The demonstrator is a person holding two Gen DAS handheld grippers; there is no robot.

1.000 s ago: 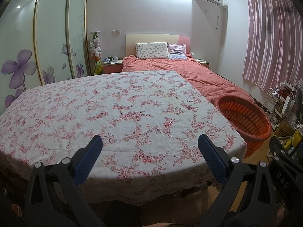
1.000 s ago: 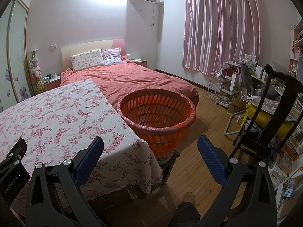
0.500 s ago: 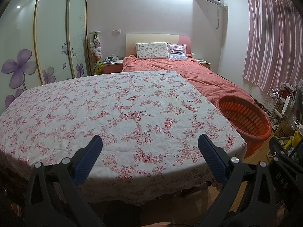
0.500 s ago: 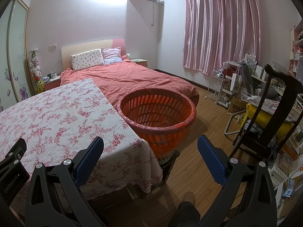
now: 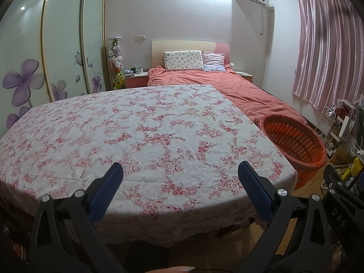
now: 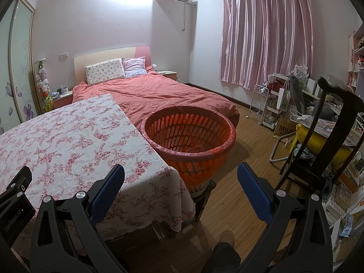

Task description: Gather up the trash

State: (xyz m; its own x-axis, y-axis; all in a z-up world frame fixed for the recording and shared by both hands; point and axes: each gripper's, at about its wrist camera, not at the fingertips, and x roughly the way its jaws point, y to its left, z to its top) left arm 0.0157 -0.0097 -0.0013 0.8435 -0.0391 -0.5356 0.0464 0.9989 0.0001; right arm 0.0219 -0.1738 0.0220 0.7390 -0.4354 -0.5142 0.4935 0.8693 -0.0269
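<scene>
Nothing has shifted over the last second: both views match the earlier ones, with the claws held in the same pose and the scene unchanged. That stillness suggests a pause, either before the collecting starts or after the last piece has gone in; the pictures cannot settle which.

The landmark is the orange basket [image 6: 188, 141], lined with a thin red bag and standing on a low stool on the wooden floor. The surface [image 5: 145, 136], covered with a floral cloth, sits just beside the basket, on its left, and no trash shows anywhere on the cloth. Behind the basket lies the bed [image 6: 159, 95]. Inside the basket, a pale flat shape rests near the bottom, too indistinct to name.

The left claw [image 5: 180, 187] hovers above the near edge of the surface, spread wide, holding nothing and touching nothing. The right claw [image 6: 180, 187] hangs in front of the basket, over the surface's corner and the floor, equally wide and empty.
</scene>
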